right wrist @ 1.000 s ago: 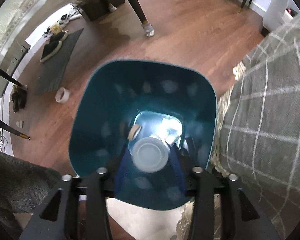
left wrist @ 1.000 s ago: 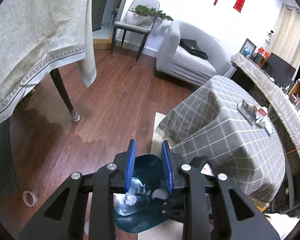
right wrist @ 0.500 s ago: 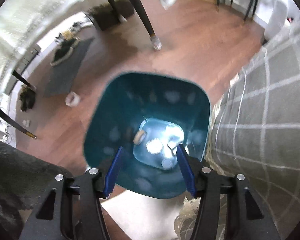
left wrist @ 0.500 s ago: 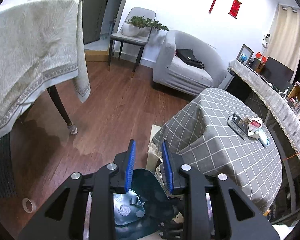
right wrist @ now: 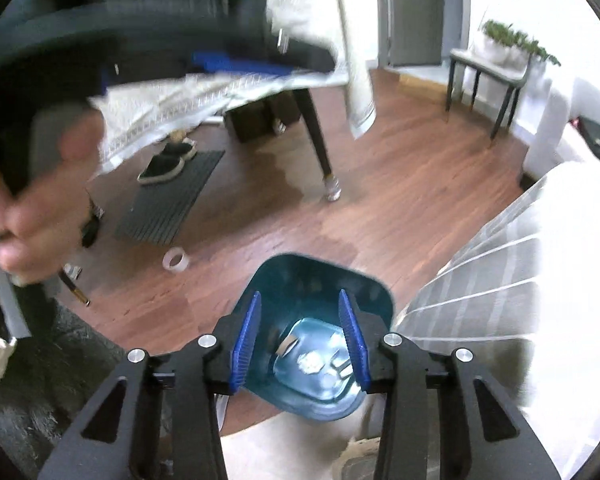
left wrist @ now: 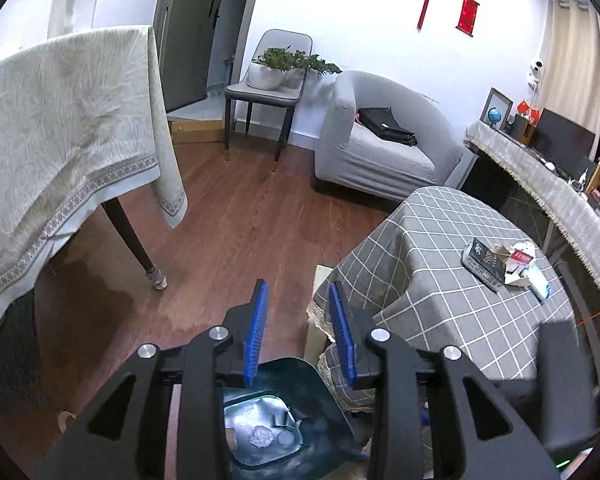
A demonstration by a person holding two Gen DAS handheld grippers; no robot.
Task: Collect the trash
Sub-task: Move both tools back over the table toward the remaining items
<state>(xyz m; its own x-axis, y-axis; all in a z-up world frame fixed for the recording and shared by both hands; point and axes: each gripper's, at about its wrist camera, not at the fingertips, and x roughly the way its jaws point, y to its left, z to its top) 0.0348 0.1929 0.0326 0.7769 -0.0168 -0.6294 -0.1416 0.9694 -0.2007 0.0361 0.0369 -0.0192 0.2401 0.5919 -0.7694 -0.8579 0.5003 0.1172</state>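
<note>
A teal waste bin (left wrist: 320, 396) stands on the floor beside the grey checked table (left wrist: 440, 280). On its bottom lie a crumpled paper ball (left wrist: 260, 438) and a round white lid (left wrist: 286, 437). My left gripper (left wrist: 297, 292) hangs above and behind the bin, its jaws opening with nothing between them. In the right wrist view the bin (right wrist: 300, 280) sits straight below my right gripper (right wrist: 299, 294), whose blue pads are closing on empty air. The paper ball (right wrist: 310, 360) shows between them, far below. A hand (right wrist: 40, 200), blurred, grips the other tool at the left.
A tape roll (right wrist: 176, 260) lies on the wooden floor left of the bin. A black box (left wrist: 484, 264) and crumpled packaging (left wrist: 518, 258) rest on the checked table. A cream-clothed table (left wrist: 60, 140), a grey armchair (left wrist: 380, 148) and a chair with a plant (left wrist: 268, 80) stand around.
The right gripper let the white lid drop into the bin, then rose well above it while its jaws narrowed. The left gripper lifted and tilted up, so more of the room shows.
</note>
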